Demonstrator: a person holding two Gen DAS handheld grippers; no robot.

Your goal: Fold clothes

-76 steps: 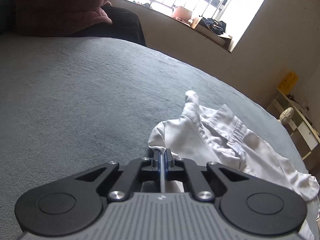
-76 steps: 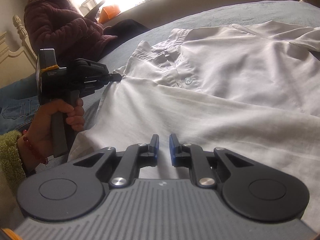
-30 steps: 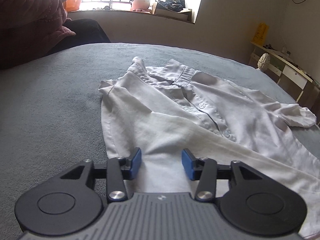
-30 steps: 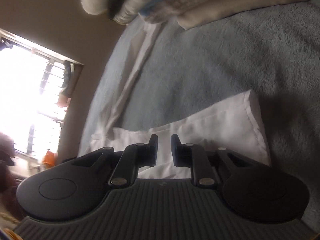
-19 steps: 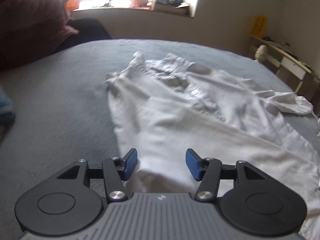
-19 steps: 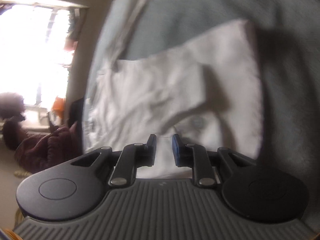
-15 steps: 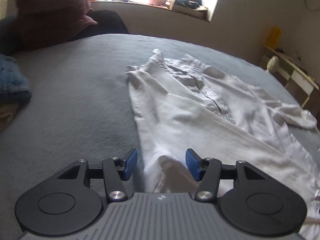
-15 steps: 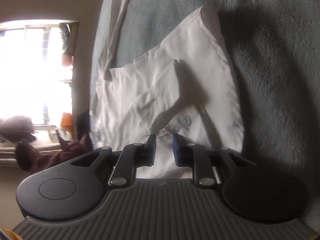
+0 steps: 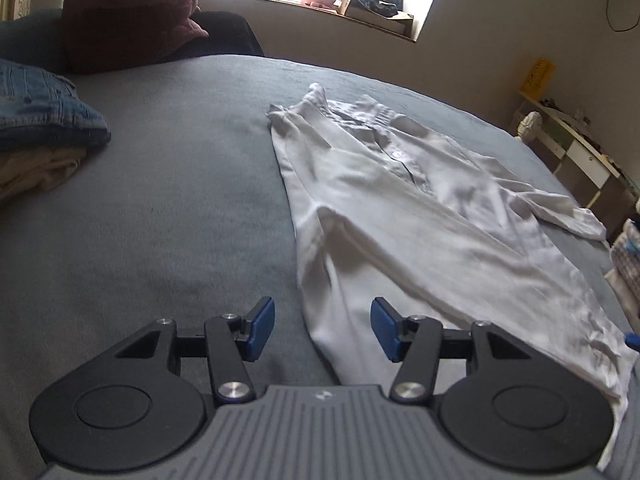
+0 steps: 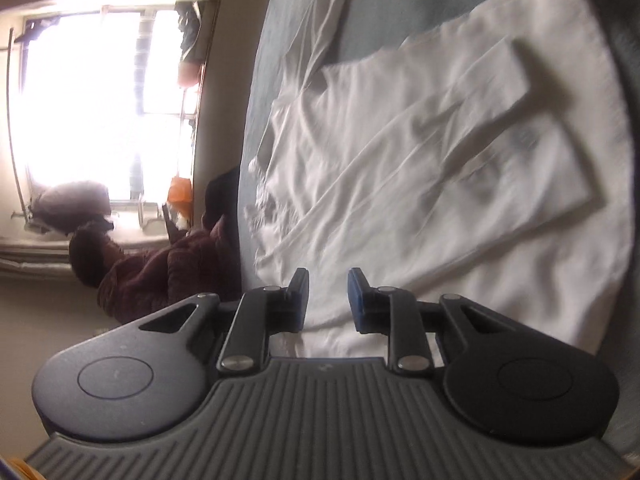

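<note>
My left gripper (image 9: 322,328) stood wide, nothing between its blue pads (image 9: 261,328), hanging just over the near hem of the white shirt (image 9: 400,216). My right gripper (image 10: 328,300) was only narrowly parted and held nothing, the shirt's cloth showing through the gap beyond its tips. The shirt lay on the grey bed (image 9: 160,200), collar toward the window, button front up. Its left side had been turned in over the front, with a sleeve (image 10: 460,128) lying as a long band across the body, while the other sleeve (image 9: 576,216) trailed out flat toward the far edge of the bed. A stack of folded clothes (image 9: 40,128) sat well apart at the left.

I judged the fold partway along: one side was in, while the trailing sleeve, the other side and the lengthwise fold looked left to do.

Two and a half seconds earlier my left gripper had been clamped on the shirt's shoulder; a second before this moment it was already open over the hem, and since then it had drifted left, so that the folded edge ran between its pads. My right gripper had rolled sideways and opened a little.
</note>
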